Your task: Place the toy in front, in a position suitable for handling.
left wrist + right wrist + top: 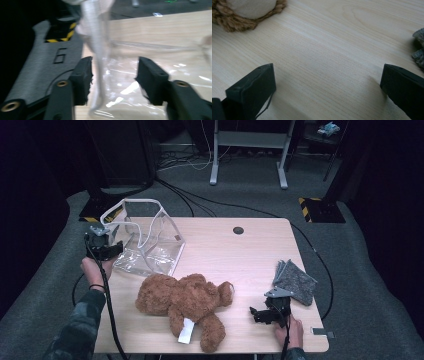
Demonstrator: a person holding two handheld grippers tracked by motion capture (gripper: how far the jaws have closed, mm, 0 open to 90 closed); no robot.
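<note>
Right gripper (260, 312) resting on the pale wooden desk (240, 255), just right of the brown plush teddy bear (182, 302), fingers (252, 90) spread wide, nothing between them. Beyond that gripper, folded grey felt cloth (296, 281). Left of the bear and farther back, clear plastic white-trimmed bag (147, 242); left gripper (107, 251) at its near-left edge, fingers (81, 80) released, white trim (96, 50) loose between them.

A pale wooden counter (260, 250) with a round cable hole (238, 230) stands on grey carpet (240, 190) in a dim room. Behind it are the grey legs of a metal frame (248, 150), black cables (200, 200) trailing over the floor, and yellow-and-black striped floor plates (320, 209).
</note>
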